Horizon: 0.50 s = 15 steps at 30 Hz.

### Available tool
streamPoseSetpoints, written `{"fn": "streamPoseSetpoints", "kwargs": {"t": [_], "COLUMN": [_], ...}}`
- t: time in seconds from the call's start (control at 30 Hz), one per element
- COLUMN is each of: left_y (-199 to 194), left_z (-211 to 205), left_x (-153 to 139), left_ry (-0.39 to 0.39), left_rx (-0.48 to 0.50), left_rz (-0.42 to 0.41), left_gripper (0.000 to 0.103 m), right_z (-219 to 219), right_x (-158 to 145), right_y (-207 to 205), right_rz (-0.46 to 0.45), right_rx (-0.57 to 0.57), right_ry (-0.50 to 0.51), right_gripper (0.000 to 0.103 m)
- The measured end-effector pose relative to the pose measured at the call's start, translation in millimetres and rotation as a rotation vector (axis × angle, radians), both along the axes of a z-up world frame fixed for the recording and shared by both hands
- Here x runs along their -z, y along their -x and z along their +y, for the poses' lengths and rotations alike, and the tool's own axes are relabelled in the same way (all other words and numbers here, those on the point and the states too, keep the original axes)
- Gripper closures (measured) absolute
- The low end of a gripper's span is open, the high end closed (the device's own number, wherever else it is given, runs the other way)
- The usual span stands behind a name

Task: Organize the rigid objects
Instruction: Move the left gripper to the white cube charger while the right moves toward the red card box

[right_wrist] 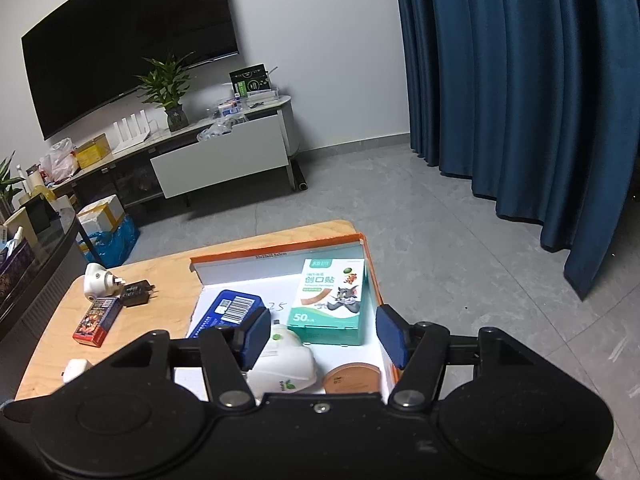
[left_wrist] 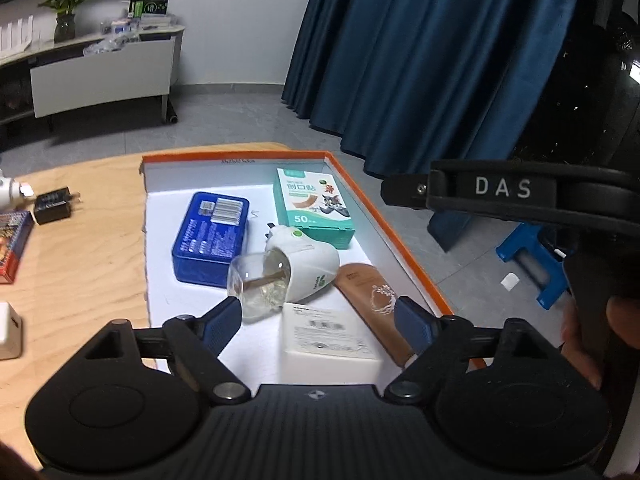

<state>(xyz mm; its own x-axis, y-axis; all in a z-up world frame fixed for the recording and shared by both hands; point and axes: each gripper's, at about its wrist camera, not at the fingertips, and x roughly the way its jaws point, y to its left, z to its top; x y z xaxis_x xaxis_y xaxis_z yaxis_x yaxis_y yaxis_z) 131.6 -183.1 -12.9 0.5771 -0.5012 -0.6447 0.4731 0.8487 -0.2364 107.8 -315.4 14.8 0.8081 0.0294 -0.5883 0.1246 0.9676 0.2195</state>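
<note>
Orange-rimmed tray [left_wrist: 404,236] on table, holding five items. Both my claws, left gripper [left_wrist: 318,320] and right gripper [right_wrist: 320,336], gape empty above it. Mosquito-repellent plug [left_wrist: 304,256] lies tipped at centre, its clear bottle [left_wrist: 260,284] at 7 o'clock; a careless pinch could roll it. Black charger [right_wrist: 138,294] waits outside, 9 o'clock.

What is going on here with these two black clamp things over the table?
A person is sorting small household items into an orange-edged box. Both the left gripper and the right gripper hover open over it, holding nothing. Inside lie a blue tin, a bandage box and a white plug-in vaporizer. Chargers wait on the table.
</note>
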Motion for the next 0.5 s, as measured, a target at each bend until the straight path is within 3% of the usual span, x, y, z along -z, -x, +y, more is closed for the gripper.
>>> {"fn": "streamPoseSetpoints", "kwargs": {"t": [0.23,0.5], "left_y": [-6.0,-12.4], "left_z": [33.5,98.5], "left_x": [-8.4,-4.5], "left_ry": [-0.031,-0.051], "left_rx": [-0.113,-0.28], "left_rz": [-0.028,0.0], "left_gripper": [0.015,0.015], "right_z": [13.9,56.6], "right_x": [-7.0,-4.6], "right_y": [-0.8,-11.0], "right_rz": [-0.002,0.021], "right_rx": [-0.058,-0.168], "right_ry": [0.019,0.023], "right_gripper": [0.026,0.02]}}
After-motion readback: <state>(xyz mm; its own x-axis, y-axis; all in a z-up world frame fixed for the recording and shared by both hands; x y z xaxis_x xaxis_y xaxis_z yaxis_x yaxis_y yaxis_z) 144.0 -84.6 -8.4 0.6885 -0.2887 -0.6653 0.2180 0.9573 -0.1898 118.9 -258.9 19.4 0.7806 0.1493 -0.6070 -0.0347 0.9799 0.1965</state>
